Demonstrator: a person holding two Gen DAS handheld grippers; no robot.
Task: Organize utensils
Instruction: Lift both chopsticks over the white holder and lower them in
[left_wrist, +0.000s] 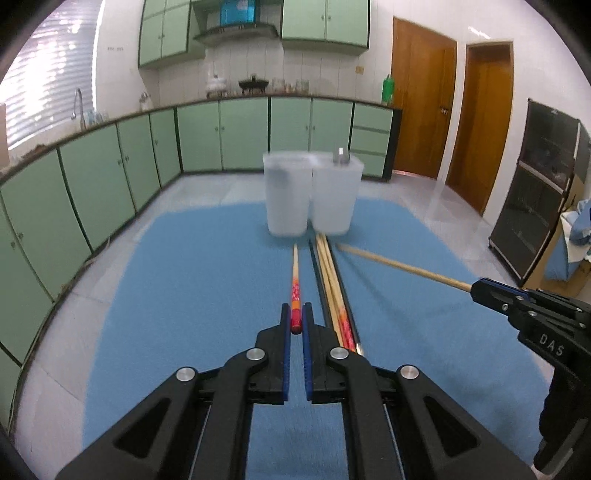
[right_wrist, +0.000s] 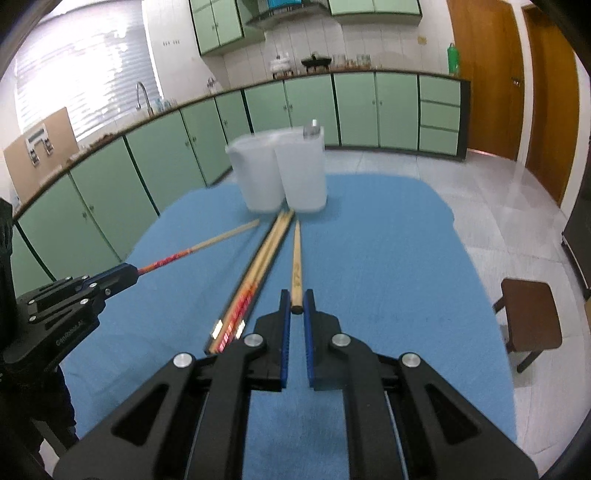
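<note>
1. While each gripper is clamped on its own chopstick, keep the squeeze steady. The left gripper (left_wrist: 296, 316) is closed on the thick end of the red-patterned chopstick (left_wrist: 295, 291), and the right gripper (right_wrist: 296, 301) is closed on the thick end of the plain wooden chopstick (right_wrist: 296, 266).
2. Use the two white cups (left_wrist: 310, 195) at the far end of the blue mat (left_wrist: 184, 295) as the landmark. Both held chopsticks point toward them, with their thin tips close in front of the cups.
3. The remaining bundle of chopsticks (left_wrist: 334, 291) lies on the mat between the two held ones and also points at the cups. Lift clear of it so the trailing tips do not drag it along.
4. Something metal (left_wrist: 340, 155) already stands in the right-hand cup. It looks like a utensil handle, though blur hides what kind, so I would judge the left-hand cup the likelier home for chopsticks.
5. Tilt each stick tip-down over the cup's rim before letting go. A grip this far back lets the long end swing.
6. Lower one stick at a time, so the two grippers do not crowd each other above the cups.
</note>
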